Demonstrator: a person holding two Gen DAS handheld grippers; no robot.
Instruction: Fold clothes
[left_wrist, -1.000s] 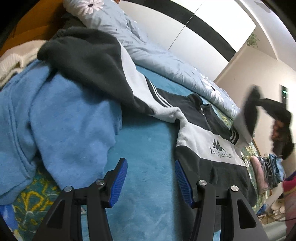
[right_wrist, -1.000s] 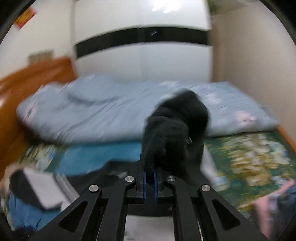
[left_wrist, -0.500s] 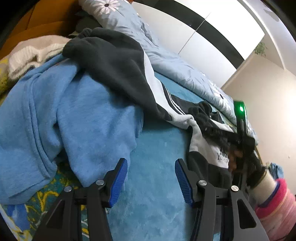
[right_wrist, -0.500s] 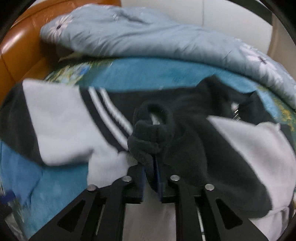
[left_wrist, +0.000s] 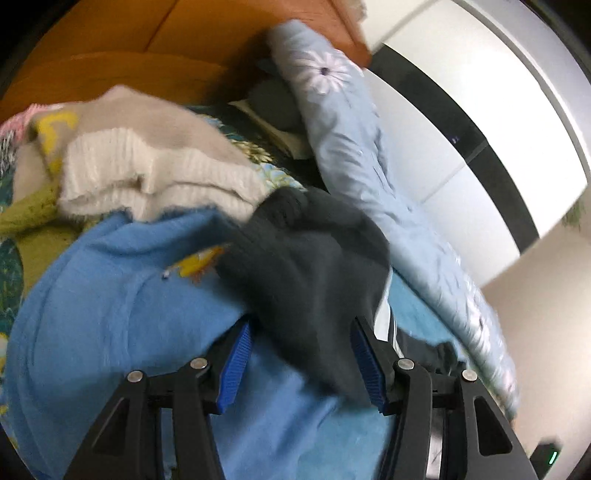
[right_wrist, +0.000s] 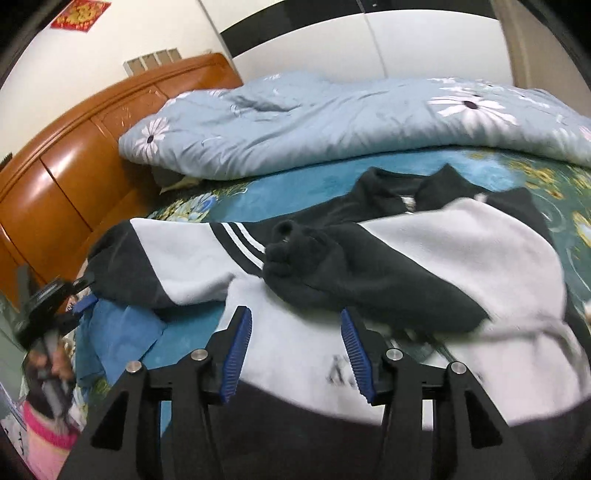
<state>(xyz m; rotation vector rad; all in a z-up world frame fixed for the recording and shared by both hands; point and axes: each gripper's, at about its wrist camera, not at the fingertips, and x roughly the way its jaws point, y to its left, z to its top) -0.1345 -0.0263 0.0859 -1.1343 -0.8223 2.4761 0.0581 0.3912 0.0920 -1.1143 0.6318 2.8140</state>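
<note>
A: Where's the sweatshirt?

B: The black-and-white sweatshirt (right_wrist: 424, 280) is spread on the bed (right_wrist: 295, 192), chest up, filling the middle and right of the right wrist view. One dark sleeve (right_wrist: 354, 280) lies folded across the white chest band, cuff pointing left. The other sleeve (right_wrist: 177, 258), white with thin stripes and a dark end, runs out to the left. The logo text near the gripper is too blurred to read.

A: Right gripper?

B: The right gripper (right_wrist: 295, 347) has its blue pads spread wide, holding nothing. It sits just above the white chest band, near the folded sleeve.

A: Left gripper?

B: The left gripper (left_wrist: 301, 363) is also spread. The dark sleeve end (left_wrist: 314, 280) sits between its pads, draped over the right one. The pads aren't pinching it; whether they touch the cloth, I can't tell, because the frame is motion-blurred.

A: What's around it?

B: Under that sleeve end there's a blue sweater (left_wrist: 122, 314), bunched, covering the near left. Beyond it, on the far left, lies a cream knit (left_wrist: 147, 173). A pale blue quilt (right_wrist: 351, 122) with daisy prints is heaped along the far side of the bed. The teal floral sheet (right_wrist: 517, 173) shows between the quilt and the sweatshirt. The orange wooden headboard (right_wrist: 74, 177) is on the left. A white wardrobe (right_wrist: 424, 40) with a black band stands behind the quilt.
</note>
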